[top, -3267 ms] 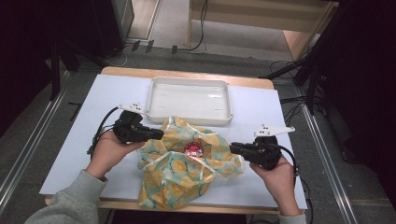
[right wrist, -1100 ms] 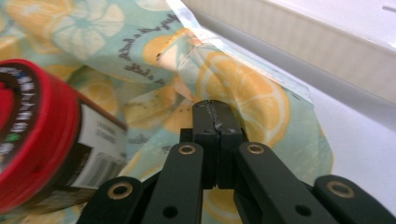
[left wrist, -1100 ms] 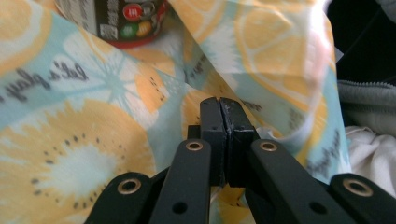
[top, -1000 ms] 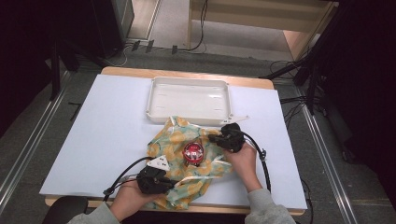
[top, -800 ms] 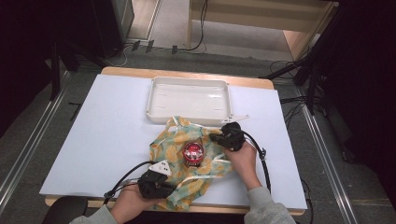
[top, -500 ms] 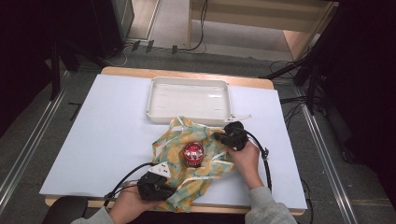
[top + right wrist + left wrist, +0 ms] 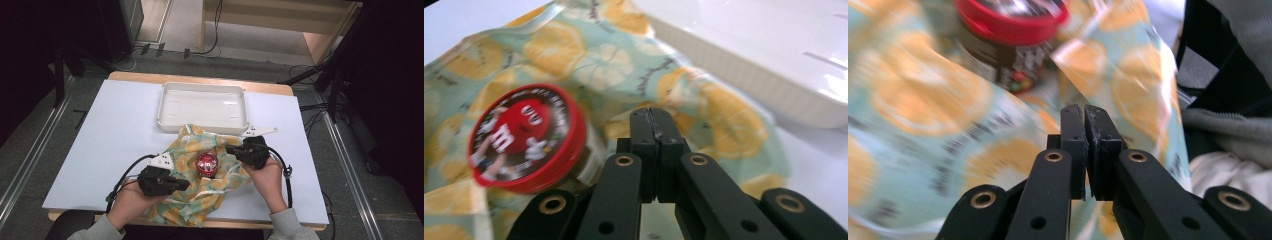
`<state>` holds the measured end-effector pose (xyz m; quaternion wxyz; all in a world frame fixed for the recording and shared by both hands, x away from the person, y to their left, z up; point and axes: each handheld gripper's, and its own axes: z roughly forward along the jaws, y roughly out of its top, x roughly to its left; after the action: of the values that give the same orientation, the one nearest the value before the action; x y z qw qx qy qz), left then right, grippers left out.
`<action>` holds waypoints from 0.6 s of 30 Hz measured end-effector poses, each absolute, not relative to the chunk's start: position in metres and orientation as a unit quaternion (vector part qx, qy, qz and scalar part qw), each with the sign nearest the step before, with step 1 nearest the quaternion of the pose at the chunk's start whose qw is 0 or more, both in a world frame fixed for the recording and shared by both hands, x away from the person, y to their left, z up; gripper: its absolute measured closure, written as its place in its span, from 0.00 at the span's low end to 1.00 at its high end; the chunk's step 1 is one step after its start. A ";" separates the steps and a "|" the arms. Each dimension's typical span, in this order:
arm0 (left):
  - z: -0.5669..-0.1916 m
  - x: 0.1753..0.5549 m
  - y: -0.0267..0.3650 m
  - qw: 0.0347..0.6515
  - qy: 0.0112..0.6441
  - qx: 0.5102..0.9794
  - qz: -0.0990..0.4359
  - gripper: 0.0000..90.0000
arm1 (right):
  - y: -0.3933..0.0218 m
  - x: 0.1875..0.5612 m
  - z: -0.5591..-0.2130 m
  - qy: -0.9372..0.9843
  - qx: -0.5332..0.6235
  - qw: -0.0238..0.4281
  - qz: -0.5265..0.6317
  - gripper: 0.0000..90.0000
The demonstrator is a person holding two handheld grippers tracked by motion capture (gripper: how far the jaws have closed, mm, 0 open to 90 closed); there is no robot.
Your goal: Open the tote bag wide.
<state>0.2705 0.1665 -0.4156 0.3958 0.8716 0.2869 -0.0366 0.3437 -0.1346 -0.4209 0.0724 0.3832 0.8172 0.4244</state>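
A cloth (image 7: pixel 212 197) printed with lemons lies crumpled on the white table. On its middle stands a red-lidded candy jar (image 7: pixel 206 163). My left gripper (image 7: pixel 186 184) is over the cloth's near left part, pointing right, with its jaws together. My right gripper (image 7: pixel 229 149) is at the cloth's right edge, pointing left at the jar, also shut. In the left gripper view the shut jaws (image 7: pixel 1084 111) hover close over the cloth (image 7: pixel 923 90), the jar (image 7: pixel 1008 22) beyond. In the right gripper view the shut jaws (image 7: pixel 652 114) sit beside the jar (image 7: pixel 526 135). No cloth shows between either pair of pads.
A white tray (image 7: pixel 162 107) stands behind the cloth at the table's far middle, its near wall touching the cloth's far edge, and appears in the right gripper view (image 7: pixel 774 60). Cables trail from both grippers. The cloth's near edge reaches the table's front edge.
Three seconds ago the grippers were at the cloth's left and right corners. Over the last second the left gripper has shifted slightly away from the front edge; the cloth has drawn in around the jar.
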 end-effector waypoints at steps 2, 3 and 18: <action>-0.410 0.282 0.167 0.395 0.290 0.871 -0.031 0.98 | -0.130 0.340 -0.423 0.821 0.379 0.068 0.420 1.00; -0.407 0.287 0.166 0.397 0.290 0.871 -0.029 0.98 | -0.127 0.340 -0.424 0.824 0.378 0.064 0.418 1.00; -0.425 0.341 0.149 0.360 0.324 0.874 -0.029 0.98 | -0.109 0.345 -0.446 0.839 0.381 0.048 0.385 1.00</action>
<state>0.3410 0.1493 -0.4246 0.3602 0.8745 0.3235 -0.0294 0.3450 -0.1091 -0.4460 0.0477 0.3813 0.8392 0.3848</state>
